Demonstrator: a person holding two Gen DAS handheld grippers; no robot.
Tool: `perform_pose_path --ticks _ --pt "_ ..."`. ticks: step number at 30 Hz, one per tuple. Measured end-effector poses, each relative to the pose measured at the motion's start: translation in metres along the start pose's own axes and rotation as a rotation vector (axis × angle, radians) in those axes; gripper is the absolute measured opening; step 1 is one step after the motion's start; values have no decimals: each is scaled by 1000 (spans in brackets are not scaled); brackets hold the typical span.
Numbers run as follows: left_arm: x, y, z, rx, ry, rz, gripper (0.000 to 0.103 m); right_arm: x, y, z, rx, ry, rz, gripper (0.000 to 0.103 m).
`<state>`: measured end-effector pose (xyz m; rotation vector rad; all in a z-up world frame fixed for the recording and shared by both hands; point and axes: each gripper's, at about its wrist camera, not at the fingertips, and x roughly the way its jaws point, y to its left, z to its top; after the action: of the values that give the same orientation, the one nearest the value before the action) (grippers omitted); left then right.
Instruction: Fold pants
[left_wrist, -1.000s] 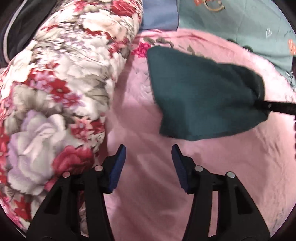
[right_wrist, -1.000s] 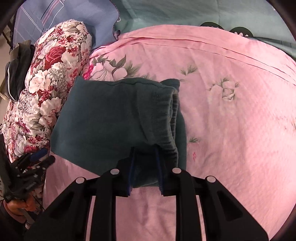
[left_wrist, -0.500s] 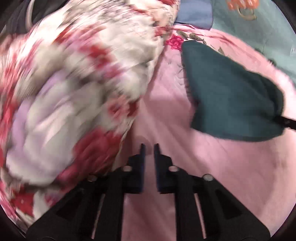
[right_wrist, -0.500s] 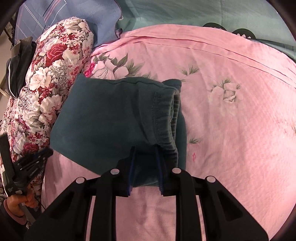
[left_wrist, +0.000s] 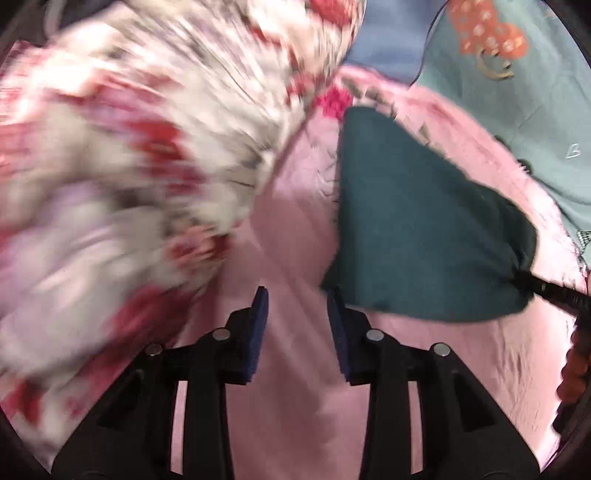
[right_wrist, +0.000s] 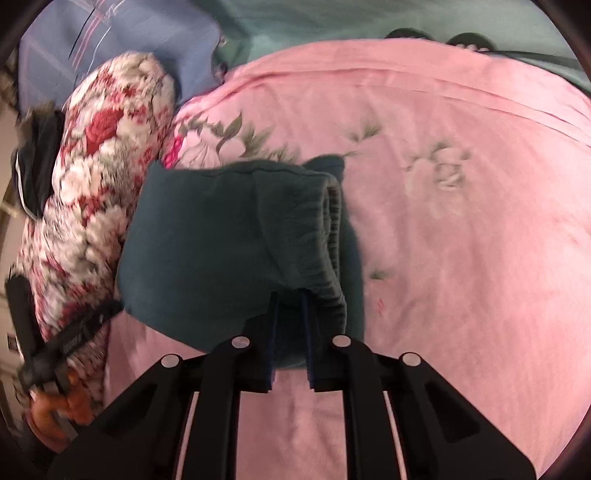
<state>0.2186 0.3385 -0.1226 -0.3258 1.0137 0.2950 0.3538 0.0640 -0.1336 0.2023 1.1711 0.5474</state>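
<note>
Dark teal pants (right_wrist: 221, 240) lie folded into a thick wad on the pink bedsheet (right_wrist: 461, 240). My right gripper (right_wrist: 289, 301) is shut on the near edge of the pants, beside the ribbed waistband (right_wrist: 332, 236). In the left wrist view the same pants (left_wrist: 417, 229) sit to the upper right, with the right gripper's black tip (left_wrist: 543, 290) at their right corner. My left gripper (left_wrist: 297, 295) hovers over bare sheet just left of the pants' near corner; its jaws are opening and nothing is between them.
A rolled floral quilt (right_wrist: 96, 192) runs along the left side of the bed, blurred in the left wrist view. Blue pillow fabric (right_wrist: 122, 40) and a teal blanket (left_wrist: 517, 92) lie at the head. A hand (right_wrist: 62, 402) holds the left gripper's handle at lower left.
The left gripper shut, then parted again, and rolled while shifting toward the pants' near corner. The right gripper kept its hold on the pants without moving.
</note>
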Motion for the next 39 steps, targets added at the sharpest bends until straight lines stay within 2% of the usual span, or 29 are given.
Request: perform_pose_path --ticks 1,2,3,6,9,11,13,14,16,18,20,21,23,24,25,26,27,28,29,30,31,32,34,36,39 --pt "-12 3 -7 6 -32 4 39 -14 14 -1 -47 -39 -2 20" --pt "-23 5 -15 16 -51 11 46 -23 28 -3 -94 -68 -4 20" --pt "-29 5 -20 28 -63 20 47 -34 53 -6 -173 -101 10 20" --pt "-40 4 -32 61 -70 37 48 -29 112 -15 -338 -101 80 20" --pt "-37 9 -33 16 -53 22 49 12 177 -34 -562 -49 107 20" --pt "-47 20 -43 -15 -53 5 50 40 198 -43 -641 -9 97 20" --pt "-50 27 -49 -36 -56 6 53 72 210 -49 -715 19 25 19" --pt "-49 28 -49 -37 -54 2 53 92 204 -49 -710 44 -37 18" --pt "-49 31 -48 -38 -54 -13 53 97 181 -38 -548 76 71 18" --pt "-51 31 -42 -34 -70 -41 57 72 172 -28 -444 91 155 21" --pt "-48 27 -33 -19 -90 -68 60 39 160 -18 -400 -10 170 26" --pt "-45 19 -23 7 -109 -82 60 21 144 -9 -342 -70 148 32" --pt "-38 4 -6 44 -141 -117 62 6 111 8 -235 -133 75 34" --pt "-29 -7 6 67 -142 -153 71 3 93 14 -195 -147 29 38" --pt "-23 -15 11 86 -127 -168 73 6 70 20 -136 -147 -49 44" --pt "-9 -24 20 105 -112 -147 73 15 44 23 -75 -111 -132 43" --pt "3 -29 25 116 -98 -111 73 23 25 24 -35 -69 -133 37" --pt "29 -35 31 128 -44 -49 73 21 8 23 7 -79 -61 36" --pt "46 -37 32 132 13 -28 73 14 5 24 35 -64 -32 37" --pt "59 -35 33 122 60 -34 77 8 5 24 62 -47 -29 40" --pt "58 -31 33 105 61 -30 80 -5 10 22 89 -48 -21 47" --pt "57 -31 34 99 67 -19 82 -18 11 19 94 -67 -23 51" --pt "42 -34 38 106 53 9 81 -43 24 10 52 -131 -28 66" --pt "21 -39 39 131 7 30 85 -63 37 -3 -7 -177 -52 72" --pt "-10 -52 39 163 -45 48 92 -80 66 -23 -122 -210 -124 74"
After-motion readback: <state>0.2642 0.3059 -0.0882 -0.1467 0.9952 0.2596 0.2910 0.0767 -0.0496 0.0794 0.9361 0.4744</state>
